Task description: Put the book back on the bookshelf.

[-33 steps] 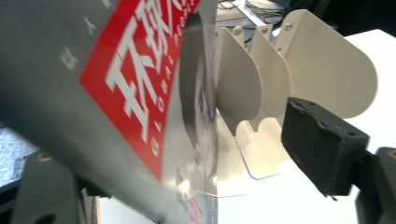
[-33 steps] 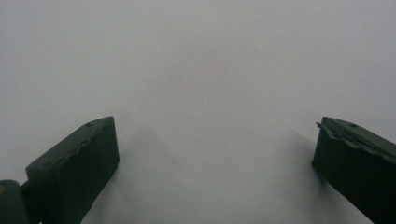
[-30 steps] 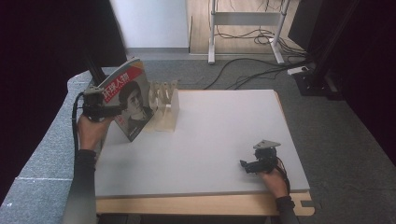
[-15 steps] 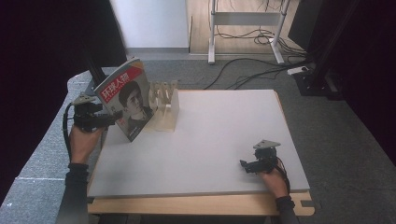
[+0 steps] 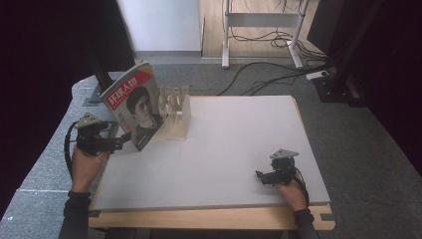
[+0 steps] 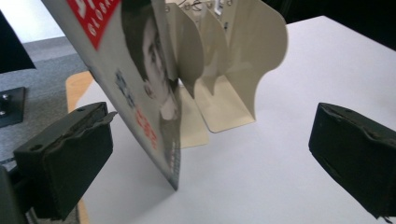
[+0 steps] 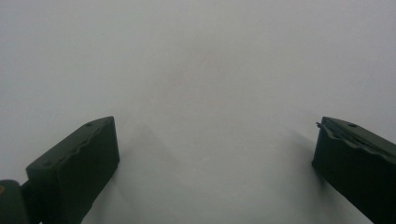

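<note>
Nearest, right gripper (image 5: pixel 261 176): jaws spread wide, nothing between them, resting low on the bare white table (image 5: pixel 239 149) near its front right corner. Left gripper (image 5: pixel 121 143): at the table's left edge; its jaws have just been opening and stand wide apart, the lower corner of the magazine (image 6: pixel 140 93) between them, neither pad pressing on it. Magazine: upright, tilted, its bottom edge on the table, leaning against a cream book rack (image 5: pixel 176 112) with several curved dividers (image 6: pixel 252 60). Beyond the table: grey carpet (image 5: pixel 368 129), cables (image 5: pixel 259 79), a white metal stand (image 5: pixel 263 20).
</note>
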The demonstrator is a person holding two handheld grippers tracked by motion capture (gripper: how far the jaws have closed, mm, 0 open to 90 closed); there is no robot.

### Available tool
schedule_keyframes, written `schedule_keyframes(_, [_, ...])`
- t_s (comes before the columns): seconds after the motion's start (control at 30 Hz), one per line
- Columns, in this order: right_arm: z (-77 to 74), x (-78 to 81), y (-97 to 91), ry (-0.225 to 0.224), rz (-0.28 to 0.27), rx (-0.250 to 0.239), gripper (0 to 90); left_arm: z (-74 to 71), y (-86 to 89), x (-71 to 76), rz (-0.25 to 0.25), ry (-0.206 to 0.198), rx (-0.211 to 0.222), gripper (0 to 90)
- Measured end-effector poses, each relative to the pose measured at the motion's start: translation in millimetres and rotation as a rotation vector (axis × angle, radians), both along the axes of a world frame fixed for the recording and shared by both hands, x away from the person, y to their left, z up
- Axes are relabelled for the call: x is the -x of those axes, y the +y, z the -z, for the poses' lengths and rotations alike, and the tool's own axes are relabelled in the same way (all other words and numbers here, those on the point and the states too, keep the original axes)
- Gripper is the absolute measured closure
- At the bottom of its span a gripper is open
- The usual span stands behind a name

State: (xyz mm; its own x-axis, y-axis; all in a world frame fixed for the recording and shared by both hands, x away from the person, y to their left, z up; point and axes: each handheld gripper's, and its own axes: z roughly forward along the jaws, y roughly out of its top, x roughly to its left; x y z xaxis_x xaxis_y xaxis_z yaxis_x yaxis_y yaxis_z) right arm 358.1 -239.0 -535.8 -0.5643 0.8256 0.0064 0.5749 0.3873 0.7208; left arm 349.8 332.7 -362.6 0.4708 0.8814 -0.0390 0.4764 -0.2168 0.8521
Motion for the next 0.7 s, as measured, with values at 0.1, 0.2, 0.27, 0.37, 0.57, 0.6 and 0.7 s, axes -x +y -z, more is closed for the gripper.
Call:
schedule_keyframes(0.1, [0.0, 0.0, 0.0, -0.001, 0.0, 0.001, 0.0, 3.9, -3.2, 7.7, 0.018, 0.004, -0.002, 0.0])
schedule_keyframes(0.2, [0.0, 0.0, 0.1, 0.001, 0.001, 0.0, 0.0, 9.3, -9.0, 13.5, 0.038, 0.015, -0.008, 0.0])
schedule_keyframes(0.27, [-0.1, 0.1, 0.1, 0.001, 0.001, 0.0, 0.0, 13.7, -14.2, 16.8, 0.055, 0.021, -0.011, 0.0])
schedule_keyframes(0.37, [-0.1, 0.1, 0.2, 0.001, 0.001, 0.0, 0.0, 20.1, -22.5, 19.8, 0.07, 0.022, -0.02, 0.0])
schedule_keyframes(0.57, [-0.1, 0.2, 0.2, 0.001, 0.002, 0.0, 0.0, 34.7, -38.0, 19.4, 0.113, 0.023, 0.004, 0.0])
schedule_keyframes(0.6, [-0.1, 0.2, 0.2, 0.001, 0.002, 0.001, 0.0, 36.0, -39.5, 19.2, 0.115, 0.024, 0.007, 0.0])
schedule_keyframes(0.7, [-0.1, 0.2, 0.2, 0.001, 0.002, 0.001, 0.0, 45.6, -48.5, 17.0, 0.138, 0.024, 0.013, 0.0])
